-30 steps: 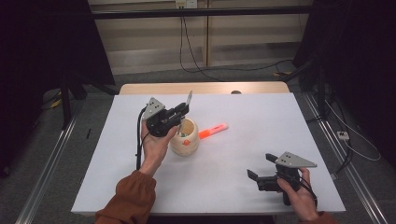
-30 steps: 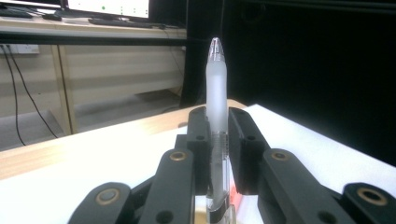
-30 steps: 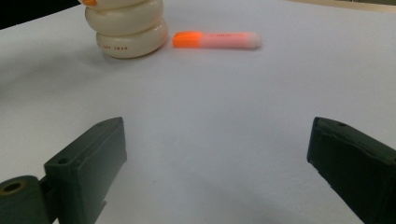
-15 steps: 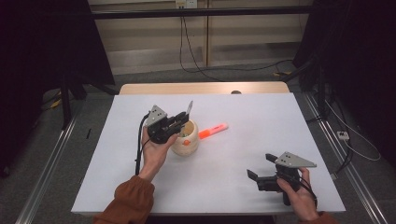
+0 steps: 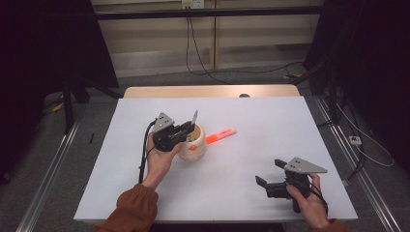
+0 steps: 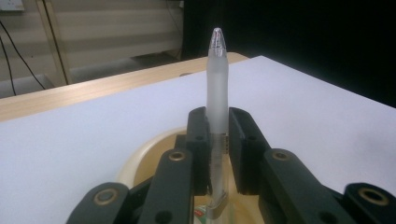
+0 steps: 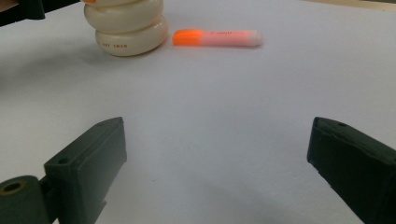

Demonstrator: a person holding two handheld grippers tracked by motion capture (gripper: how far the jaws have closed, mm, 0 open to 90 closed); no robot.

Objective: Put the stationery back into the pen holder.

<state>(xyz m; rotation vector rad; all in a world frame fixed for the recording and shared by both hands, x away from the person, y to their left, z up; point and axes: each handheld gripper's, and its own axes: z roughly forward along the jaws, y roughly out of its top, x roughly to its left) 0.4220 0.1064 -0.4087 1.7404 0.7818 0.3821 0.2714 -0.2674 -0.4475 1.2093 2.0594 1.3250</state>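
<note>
My left gripper (image 5: 187, 129) is shut on a frosted translucent pen (image 5: 194, 117), held upright with its tip up. In the left gripper view the pen (image 6: 217, 84) stands between the two pads, and its lower end reaches into the mouth of a cream, ring-shaped holder (image 6: 140, 161). The holder (image 5: 193, 150) stands left of the table's middle, right beside my left hand. An orange highlighter (image 5: 220, 136) lies flat just right of it. My right gripper (image 5: 270, 172) rests open near the front right, jaws wide apart with nothing between them. From there I see the holder (image 7: 128, 25) and the highlighter (image 7: 217, 37) farther off.
The white table top (image 5: 270, 121) has a wooden strip along its far edge (image 5: 212, 91). Cables run over the floor behind and to the right. Metal rails flank the table on both sides.
My left gripper has sunk slightly with the pen, bringing it lower over the holder. The right gripper has not moved.
</note>
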